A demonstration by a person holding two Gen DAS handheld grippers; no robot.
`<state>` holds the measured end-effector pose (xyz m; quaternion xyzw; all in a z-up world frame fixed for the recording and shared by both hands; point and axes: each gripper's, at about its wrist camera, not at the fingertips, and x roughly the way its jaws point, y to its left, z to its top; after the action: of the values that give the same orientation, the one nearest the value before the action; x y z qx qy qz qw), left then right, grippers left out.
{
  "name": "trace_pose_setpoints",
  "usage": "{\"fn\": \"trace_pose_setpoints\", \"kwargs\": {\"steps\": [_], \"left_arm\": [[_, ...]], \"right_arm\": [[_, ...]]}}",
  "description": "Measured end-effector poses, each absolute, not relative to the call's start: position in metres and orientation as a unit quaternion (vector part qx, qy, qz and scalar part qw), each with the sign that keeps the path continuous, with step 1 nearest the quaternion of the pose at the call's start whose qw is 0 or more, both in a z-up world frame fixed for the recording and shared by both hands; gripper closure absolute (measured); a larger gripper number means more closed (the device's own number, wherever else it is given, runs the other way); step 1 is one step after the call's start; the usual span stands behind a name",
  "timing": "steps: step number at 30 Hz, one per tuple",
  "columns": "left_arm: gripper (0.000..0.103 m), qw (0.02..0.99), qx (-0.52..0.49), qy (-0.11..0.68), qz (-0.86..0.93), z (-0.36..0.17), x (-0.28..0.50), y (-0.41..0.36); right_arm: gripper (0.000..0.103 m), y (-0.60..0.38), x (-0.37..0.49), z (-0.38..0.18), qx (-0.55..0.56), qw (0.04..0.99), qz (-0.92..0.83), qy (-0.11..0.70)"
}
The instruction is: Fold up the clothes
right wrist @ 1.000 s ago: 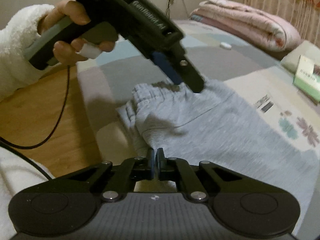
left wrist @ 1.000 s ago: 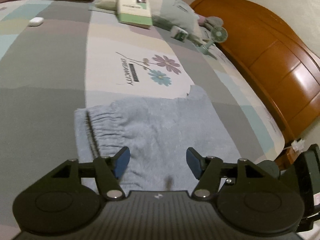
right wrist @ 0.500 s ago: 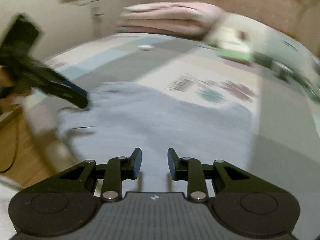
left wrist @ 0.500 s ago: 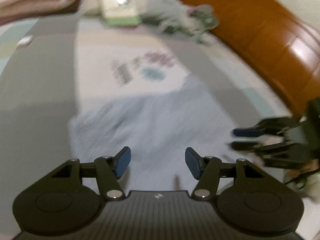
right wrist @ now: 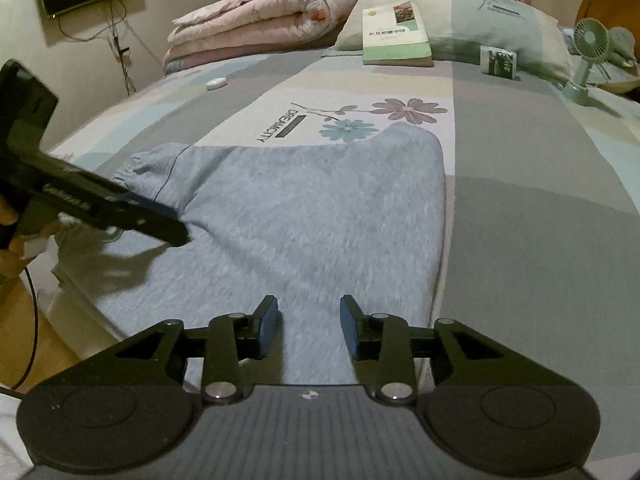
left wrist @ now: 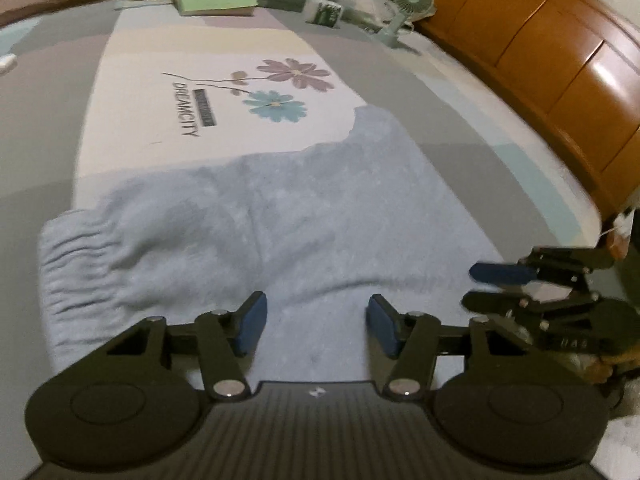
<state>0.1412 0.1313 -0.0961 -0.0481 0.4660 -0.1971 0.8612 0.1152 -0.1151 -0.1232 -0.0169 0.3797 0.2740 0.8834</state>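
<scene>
Light grey sweatpants [left wrist: 300,220] lie folded flat on the bed, with the gathered elastic waistband [left wrist: 76,264] at the left. My left gripper [left wrist: 316,304] hovers over their near edge. Its jaws are closing, and only the cloth below shows between them, unpinched. In the right wrist view the sweatpants [right wrist: 312,208] fill the middle, and the left gripper [right wrist: 176,236] points down at them beside the waistband [right wrist: 140,164]. My right gripper [right wrist: 309,306] hangs over the near right part of the cloth, jaws opening and gripping nothing. It also shows in the left wrist view as the right gripper [left wrist: 476,286].
A book [right wrist: 396,36], a small box [right wrist: 500,62] and a green desk fan [right wrist: 588,56] lie by the pillow at the far end. A rolled pink quilt [right wrist: 264,20] sits far left. A wooden headboard [left wrist: 560,60] runs along the right. The wooden floor [right wrist: 24,320] lies past the bed's edge.
The right gripper was shut a second ago and now stands apart; it swung round to face along the sweatpants. It has come into the left wrist view. The left jaws narrowed slightly.
</scene>
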Motion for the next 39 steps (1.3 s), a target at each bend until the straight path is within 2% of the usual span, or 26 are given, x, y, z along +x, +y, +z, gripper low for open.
{"fn": "trace_pose_setpoints", "kwargs": {"steps": [2, 6, 9, 15, 19, 24, 26, 32, 36, 39], "left_arm": [[0.046, 0.869, -0.027, 0.456, -0.191, -0.082, 0.133, 0.126], [0.039, 0.873, -0.021, 0.443, -0.203, -0.072, 0.114, 0.121], [0.037, 0.855, -0.017, 0.483, -0.187, -0.092, 0.105, 0.12], [0.037, 0.869, -0.005, 0.459, -0.184, -0.071, 0.106, 0.122], [0.036, 0.89, 0.001, 0.421, -0.174, -0.055, 0.131, 0.126], [0.036, 0.89, -0.021, 0.437, -0.129, -0.082, 0.172, 0.141], [0.041, 0.885, -0.05, 0.45, -0.112, -0.094, 0.178, 0.152], [0.041, 0.897, -0.033, 0.428, -0.102, -0.078, 0.159, 0.143], [0.034, 0.9, -0.013, 0.416, -0.131, -0.074, 0.142, 0.132], [0.034, 0.885, -0.009, 0.453, -0.108, -0.091, 0.141, 0.133]], "right_arm": [[0.055, -0.116, 0.113, -0.122, -0.012, 0.884, 0.273, 0.379], [0.046, -0.111, 0.109, -0.122, -0.023, 0.884, 0.273, 0.378], [0.042, -0.109, 0.109, -0.122, -0.024, 0.884, 0.273, 0.378], [0.035, -0.109, 0.108, -0.122, -0.021, 0.883, 0.277, 0.379], [0.034, -0.109, 0.107, -0.122, -0.018, 0.883, 0.277, 0.378], [0.033, -0.109, 0.106, -0.122, -0.019, 0.883, 0.278, 0.378], [0.033, -0.109, 0.106, -0.122, -0.017, 0.883, 0.279, 0.378], [0.032, -0.11, 0.105, -0.122, -0.015, 0.883, 0.277, 0.378], [0.031, -0.111, 0.104, -0.118, -0.011, 0.884, 0.276, 0.378], [0.031, -0.118, 0.108, -0.106, 0.001, 0.887, 0.276, 0.369]]}}
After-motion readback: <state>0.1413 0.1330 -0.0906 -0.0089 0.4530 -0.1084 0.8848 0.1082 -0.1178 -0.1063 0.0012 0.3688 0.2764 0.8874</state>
